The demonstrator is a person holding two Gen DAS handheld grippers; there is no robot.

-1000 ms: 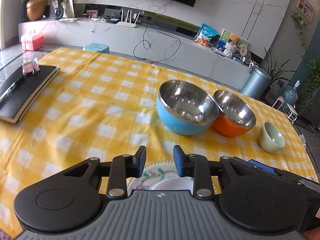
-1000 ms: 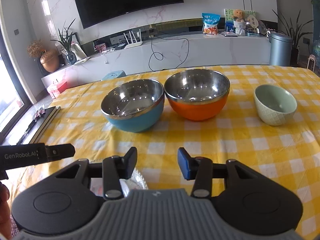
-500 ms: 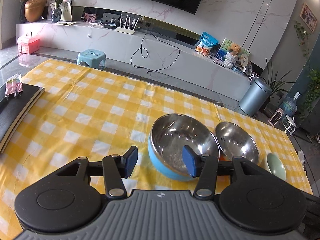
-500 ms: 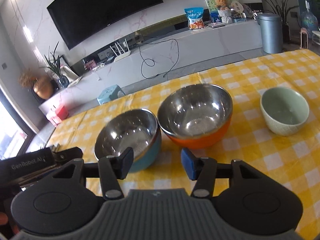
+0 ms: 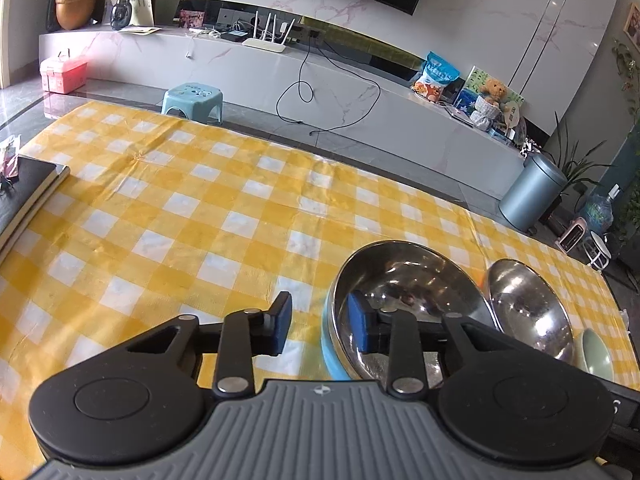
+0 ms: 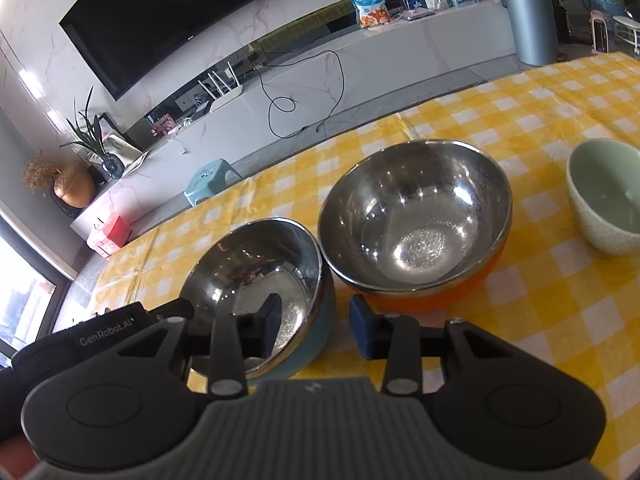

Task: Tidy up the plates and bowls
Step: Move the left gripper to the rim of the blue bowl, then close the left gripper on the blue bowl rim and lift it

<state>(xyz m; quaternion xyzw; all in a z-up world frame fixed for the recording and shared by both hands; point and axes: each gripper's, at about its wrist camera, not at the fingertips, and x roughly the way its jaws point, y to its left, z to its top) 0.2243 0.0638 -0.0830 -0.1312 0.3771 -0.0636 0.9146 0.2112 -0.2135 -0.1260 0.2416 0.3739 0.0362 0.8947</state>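
Best to settle the spread left gripper (image 5: 316,326) lower over the near wall of the round blue bowl with the polished steel lining (image 5: 404,304), one finger outside and one inside, then close gently on the thin, slippery rim before lifting. Right gripper (image 6: 314,326) likewise spread, empty, straddling the same bowl's other side. Touching it on the yellow-checked cloth desk (image 6: 560,300): a matching orange steel-lined bowl (image 6: 416,216); further right, a small matte pale-green ceramic bowl (image 6: 608,196).

Left tongs (image 5: 318,328) and right tongs (image 6: 314,330) both gape.
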